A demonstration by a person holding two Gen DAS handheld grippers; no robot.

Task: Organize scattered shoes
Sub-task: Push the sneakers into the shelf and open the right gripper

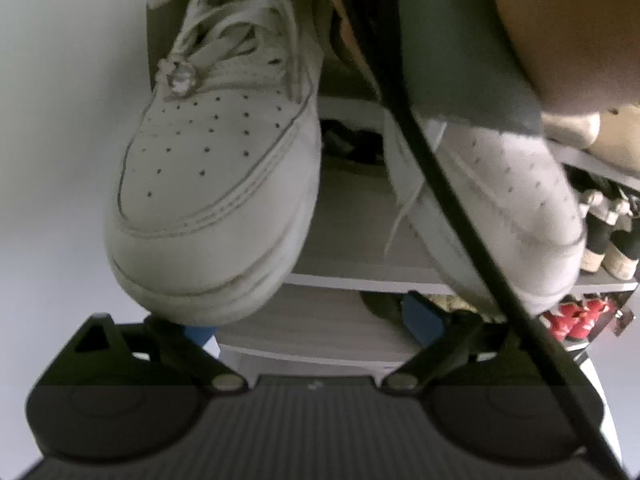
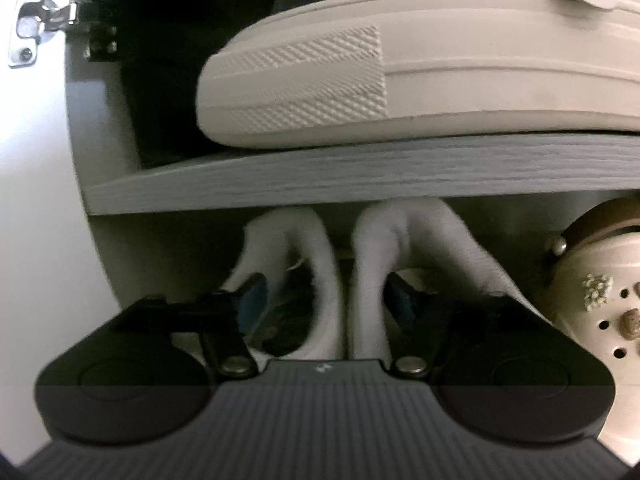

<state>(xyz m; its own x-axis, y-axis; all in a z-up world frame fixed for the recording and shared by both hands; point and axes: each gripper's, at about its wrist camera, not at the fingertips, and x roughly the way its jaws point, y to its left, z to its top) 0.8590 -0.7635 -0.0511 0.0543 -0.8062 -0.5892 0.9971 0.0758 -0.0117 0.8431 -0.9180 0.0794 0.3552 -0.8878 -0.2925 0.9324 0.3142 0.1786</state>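
Observation:
In the left wrist view a white sneaker with a perforated toe and a crystal lace charm fills the left, toe towards me. Its toe hangs just over my left finger's blue pad. My left gripper is open, nothing between its pads. A second white sneaker lies on the grey shelf to the right. In the right wrist view my right gripper is open, one finger inside each of two white shoes. Their inner heel walls stand between the pads, which do not press on them.
A black cable crosses the left wrist view. Skin and grey cloth of a person are at top right; red shoes sit lower. Right view: a pink-striped white sneaker on the upper shelf, a cream clog, a door hinge.

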